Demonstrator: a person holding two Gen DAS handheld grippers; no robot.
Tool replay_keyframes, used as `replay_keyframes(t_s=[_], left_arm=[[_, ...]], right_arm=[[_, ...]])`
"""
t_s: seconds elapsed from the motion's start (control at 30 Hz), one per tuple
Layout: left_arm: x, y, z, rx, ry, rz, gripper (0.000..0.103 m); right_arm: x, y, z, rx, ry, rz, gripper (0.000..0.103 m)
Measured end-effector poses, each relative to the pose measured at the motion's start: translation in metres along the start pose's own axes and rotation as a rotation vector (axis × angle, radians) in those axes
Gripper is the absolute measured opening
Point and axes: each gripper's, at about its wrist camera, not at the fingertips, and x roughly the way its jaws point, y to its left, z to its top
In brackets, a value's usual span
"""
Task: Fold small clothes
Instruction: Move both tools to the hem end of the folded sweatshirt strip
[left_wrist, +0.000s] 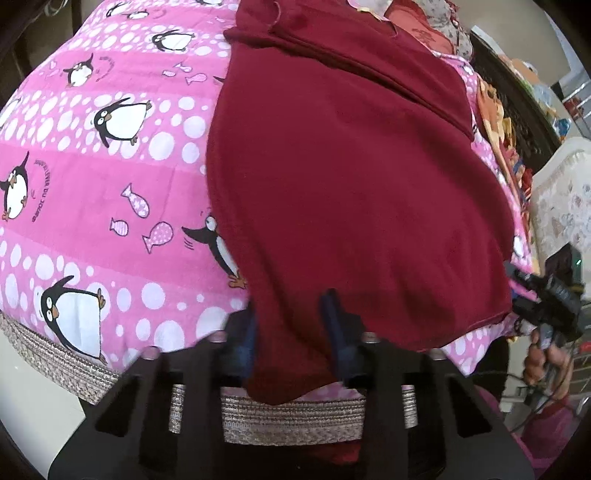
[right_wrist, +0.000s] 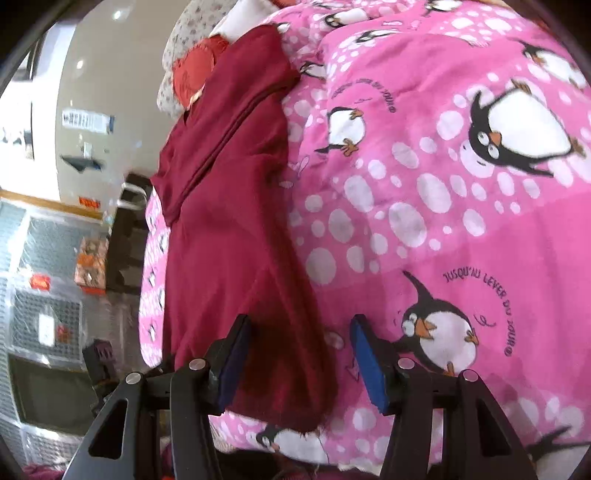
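Note:
A dark red garment (left_wrist: 354, 177) lies spread on a pink penguin-print bedspread (left_wrist: 92, 192). Its near corner hangs between the open jaws of my left gripper (left_wrist: 291, 328), whose blue pads stand apart on either side of the cloth. In the right wrist view the same garment (right_wrist: 229, 229) runs from the near edge to the far left. My right gripper (right_wrist: 299, 358) is open, its jaws wide apart astride the garment's near hem. My right gripper also shows in the left wrist view (left_wrist: 546, 302) at the garment's right corner.
A pile of other clothes (left_wrist: 424, 26) lies at the far end of the bed. Colourful items (left_wrist: 495, 122) line the right edge. A woven trim (left_wrist: 288, 421) borders the bed's near edge. Plastic-wrapped furniture (right_wrist: 44, 277) stands left of the bed.

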Motion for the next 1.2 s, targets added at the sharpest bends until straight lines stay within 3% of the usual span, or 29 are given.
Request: replay_keyframes(t_s=[0.07, 0.1, 0.23, 0.37, 0.43, 0.53, 0.57, 0.67, 0.73, 0.8, 0.93, 0.97, 1.2], left_arm=[[-0.006, 0.003, 0.003, -0.005, 0.01, -0.039, 0.011], [-0.01, 0.006, 0.005, -0.006, 0.013, -0.06, 0.011], [-0.039, 0.021, 0.003, -0.014, 0.014, -0.13, 0.006], [-0.061, 0.038, -0.005, -0.023, -0.015, -0.107, 0.006], [-0.05, 0.048, -0.009, -0.053, 0.007, -0.081, 0.006], [-0.033, 0.052, -0.013, -0.078, 0.039, -0.068, 0.006], [-0.034, 0.052, -0.014, -0.072, 0.037, -0.065, 0.006], [-0.035, 0.047, -0.012, -0.057, 0.034, -0.079, 0.006], [-0.036, 0.049, -0.01, -0.074, 0.035, -0.087, 0.006], [-0.036, 0.05, -0.007, -0.097, 0.033, -0.089, 0.01], [-0.035, 0.052, -0.006, -0.125, 0.008, -0.037, 0.043], [-0.033, 0.051, -0.005, -0.138, 0.003, -0.033, 0.047], [-0.02, 0.041, -0.002, -0.121, 0.013, 0.033, 0.047]], right_arm=[[-0.001, 0.011, -0.003, -0.086, 0.011, -0.011, 0.028], [-0.003, 0.016, -0.005, -0.111, 0.023, 0.003, 0.009], [-0.029, 0.04, -0.009, -0.171, 0.019, 0.076, 0.006], [-0.046, 0.056, -0.018, -0.234, 0.039, 0.096, 0.006], [-0.03, 0.048, -0.023, -0.23, 0.083, 0.05, 0.006], [-0.004, 0.028, -0.025, -0.221, 0.118, -0.1, 0.006], [-0.001, 0.022, -0.023, -0.206, 0.113, -0.124, 0.006], [-0.006, 0.008, -0.019, -0.078, 0.102, -0.001, 0.012], [-0.009, 0.006, -0.02, -0.074, 0.112, -0.004, 0.049], [-0.011, 0.006, -0.023, -0.087, 0.111, 0.001, 0.051], [-0.008, 0.004, -0.034, -0.102, 0.139, 0.055, 0.051], [-0.007, 0.009, -0.037, -0.113, 0.145, 0.066, 0.051], [0.0, 0.017, -0.042, -0.143, 0.164, 0.071, 0.05]])
